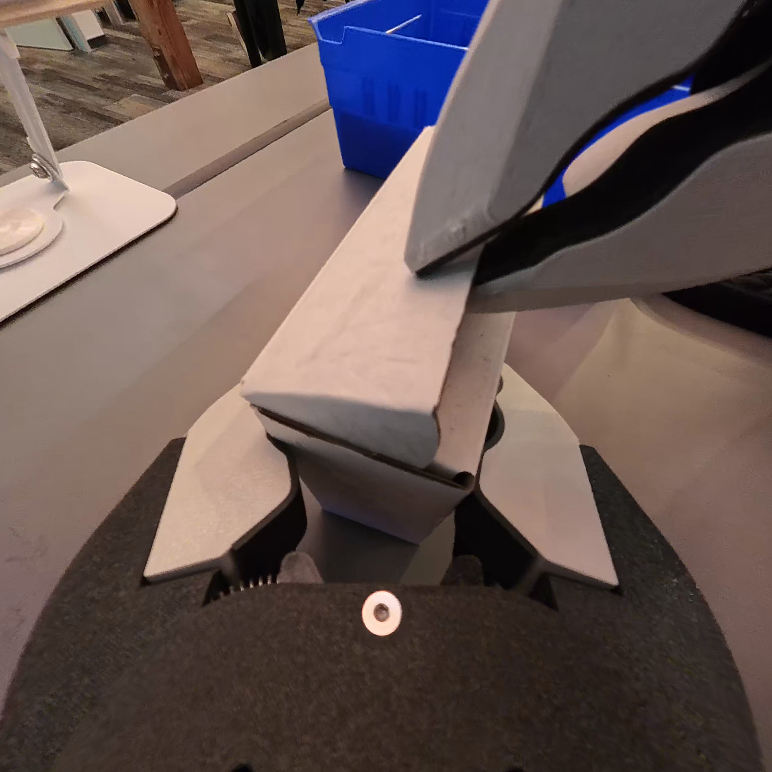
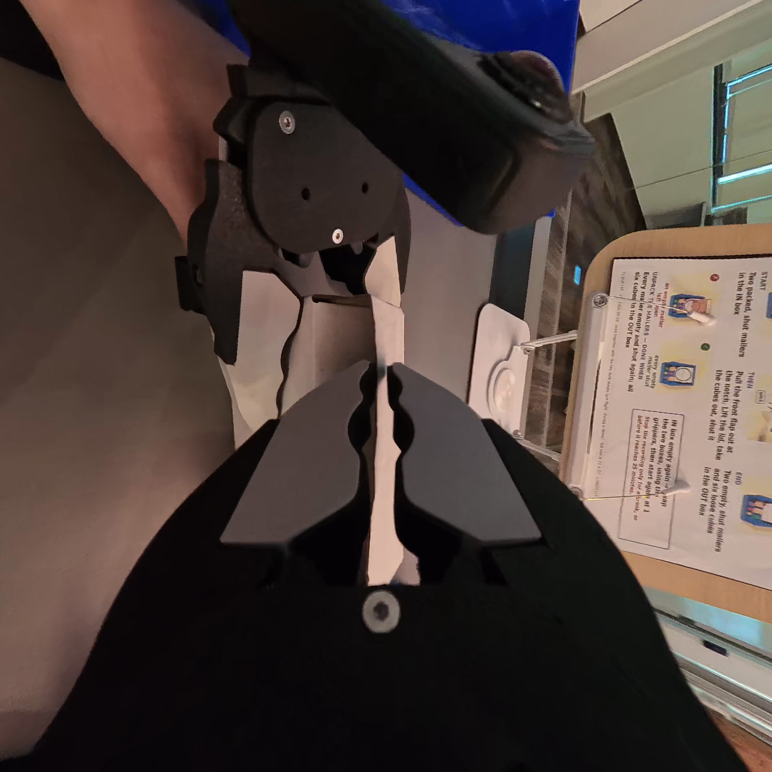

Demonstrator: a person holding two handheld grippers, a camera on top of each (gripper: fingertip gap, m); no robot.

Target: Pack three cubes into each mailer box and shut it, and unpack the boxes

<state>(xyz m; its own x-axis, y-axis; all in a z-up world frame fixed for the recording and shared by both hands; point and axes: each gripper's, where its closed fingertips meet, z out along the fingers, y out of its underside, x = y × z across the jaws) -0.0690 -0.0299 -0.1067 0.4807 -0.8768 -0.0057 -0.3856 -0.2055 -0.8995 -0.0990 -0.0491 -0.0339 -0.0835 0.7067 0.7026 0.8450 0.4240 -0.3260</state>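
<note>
I have one white mailer box (image 1: 367,355) held above the grey desk (image 1: 125,355), its near end wedged between the two fingers of my left tool (image 1: 386,472), which is clamped on it. My right tool (image 2: 379,369) has closed on the thin cardboard flap (image 2: 386,417) at the box's upper edge; in the left wrist view that right tool (image 1: 480,259) comes in from the upper right. One blue bin (image 1: 388,92) stands behind the box. One printed instruction sheet (image 2: 685,401) with small pictures sits on a board to the right. I can see no cubes.
</note>
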